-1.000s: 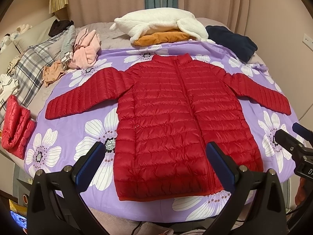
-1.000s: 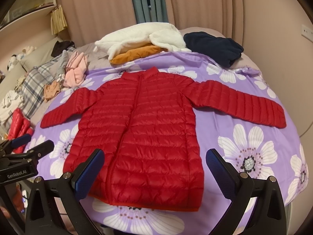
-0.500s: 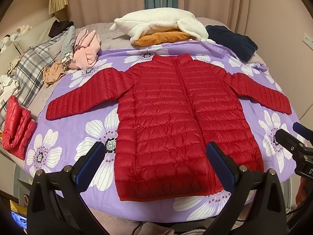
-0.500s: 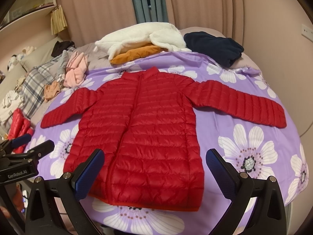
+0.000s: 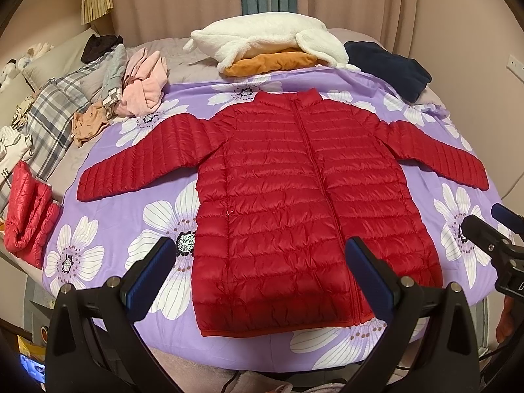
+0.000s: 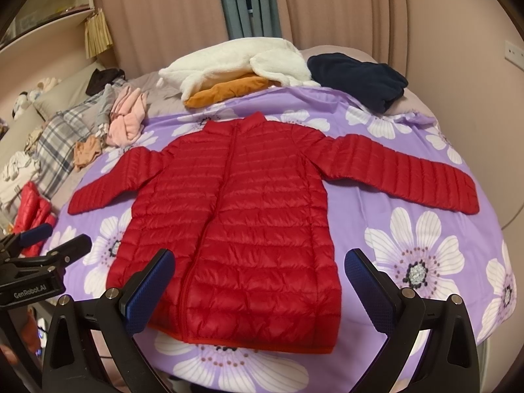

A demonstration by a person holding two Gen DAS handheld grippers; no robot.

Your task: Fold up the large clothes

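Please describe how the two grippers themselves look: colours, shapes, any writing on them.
Both the left gripper and the right gripper have black angular frames with silver screws and two flat fingers with textured blue pads. White "GenRobot.AI" lettering shows on the left gripper's body.

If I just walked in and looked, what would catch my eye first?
A red jacket lies flat, zipped, sleeves spread, in the middle of a purple flowered sheet. Behind its collar sits a white fleece on an orange one. Both grippers, left and right, hang open over the hem.
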